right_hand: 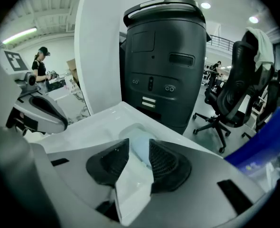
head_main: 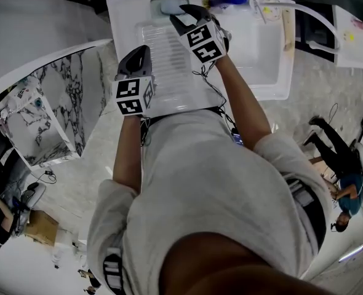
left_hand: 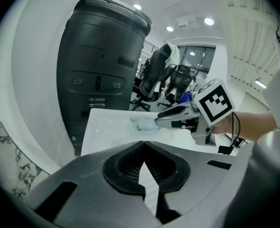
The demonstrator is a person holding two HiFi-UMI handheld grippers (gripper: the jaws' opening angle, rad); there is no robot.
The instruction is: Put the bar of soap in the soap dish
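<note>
**Soap bar in dish, right tool released over it**

The pale blue bar of soap [right_hand: 139,145] lies in the soap dish [head_main: 155,2], a recess at the far corner of the white basin surface [head_main: 132,23]. Your right tool [head_main: 183,11] points down at it with the jaws apart. The bar shows between their tips, and the pads do not appear to press on it. Your left tool [left_hand: 143,146] is clenched on nothing, well short of the dish. Expect the bar to be light, stiff and probably slippery. If you must re-grip, take it across its narrow width at mid-length.
</note>
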